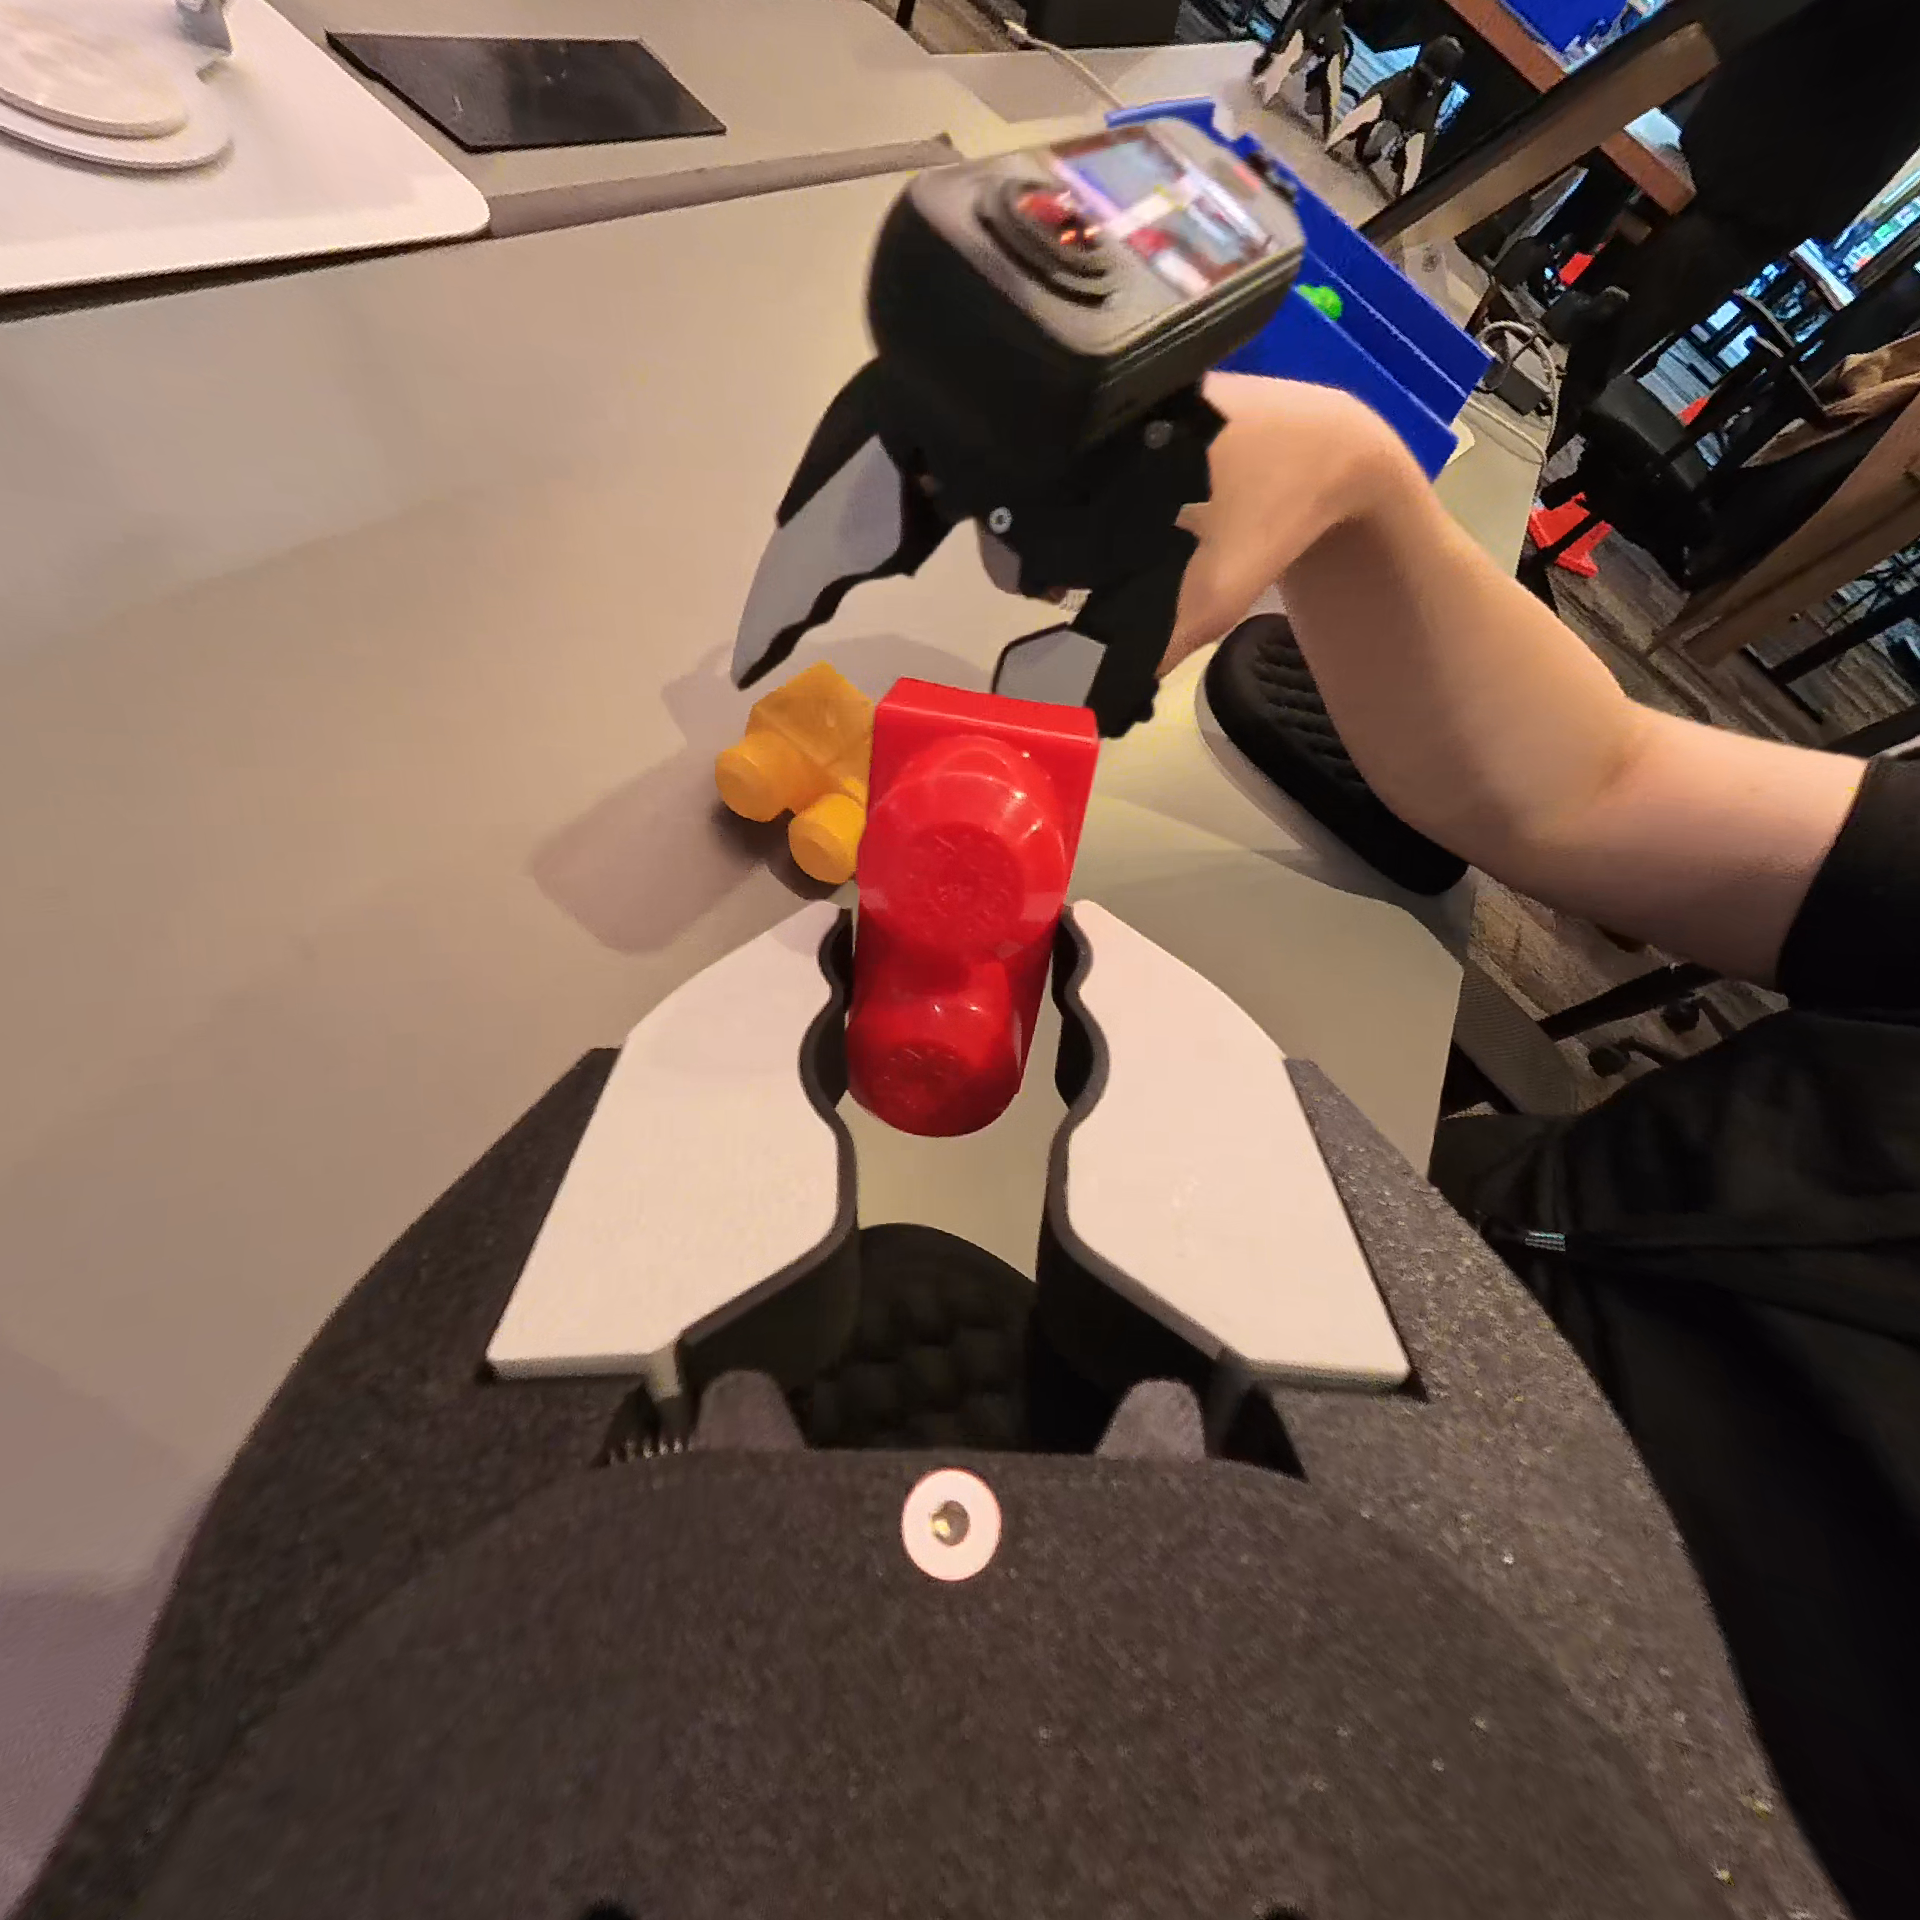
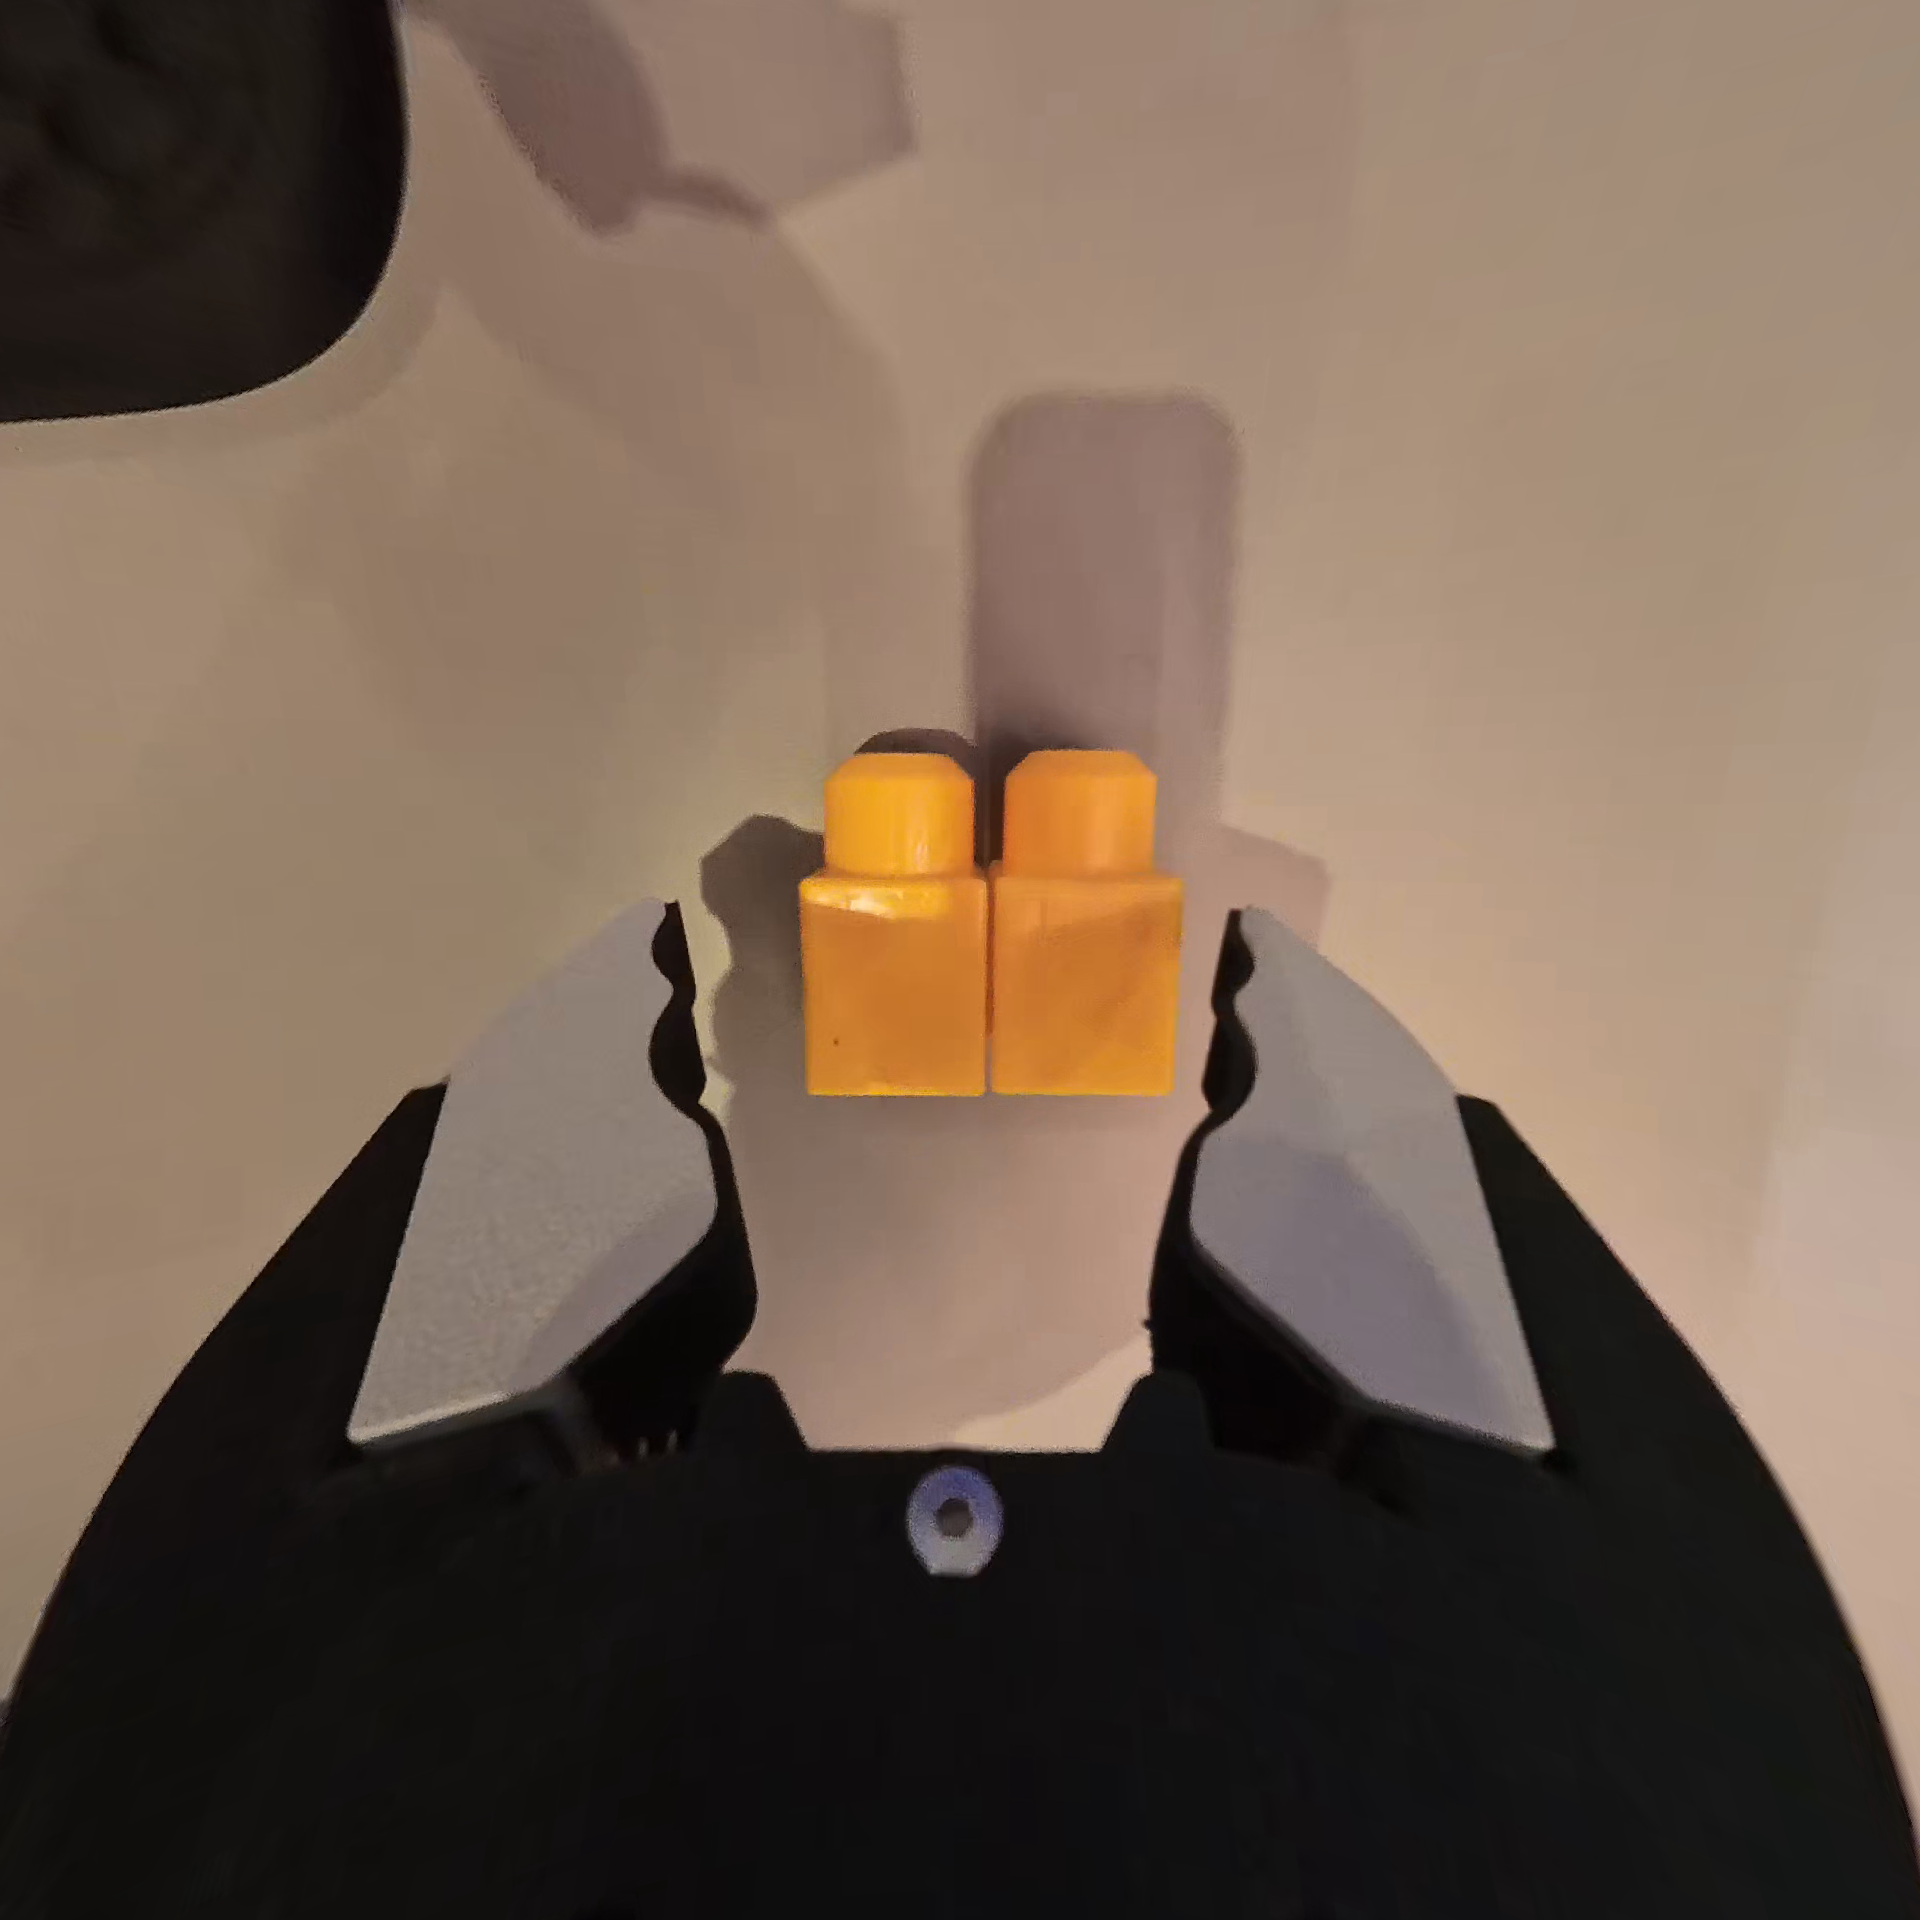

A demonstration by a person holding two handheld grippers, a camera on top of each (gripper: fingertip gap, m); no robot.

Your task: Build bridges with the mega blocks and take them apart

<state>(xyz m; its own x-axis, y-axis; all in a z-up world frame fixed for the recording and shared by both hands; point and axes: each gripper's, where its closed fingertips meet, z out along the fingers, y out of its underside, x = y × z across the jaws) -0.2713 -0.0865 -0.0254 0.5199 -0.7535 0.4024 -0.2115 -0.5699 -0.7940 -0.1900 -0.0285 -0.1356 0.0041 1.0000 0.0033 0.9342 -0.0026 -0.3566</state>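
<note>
left jaws [image 1: 951, 997] hold the red block [image 1: 961, 914] tight, its two studs facing back to the camera and its long axis running forward along the fingers. just beyond its far end, a little to the left, the orange block [image 1: 800, 764] lies on its side on the tabletop [image 1: 312, 623]. right jaws [image 2: 951, 997] are wide and hold nothing, one finger on each side of the orange block, not touching it. its long axis lies across the gap, so this gripper is the nearer one, and closing would probably catch the two short ends.
</note>
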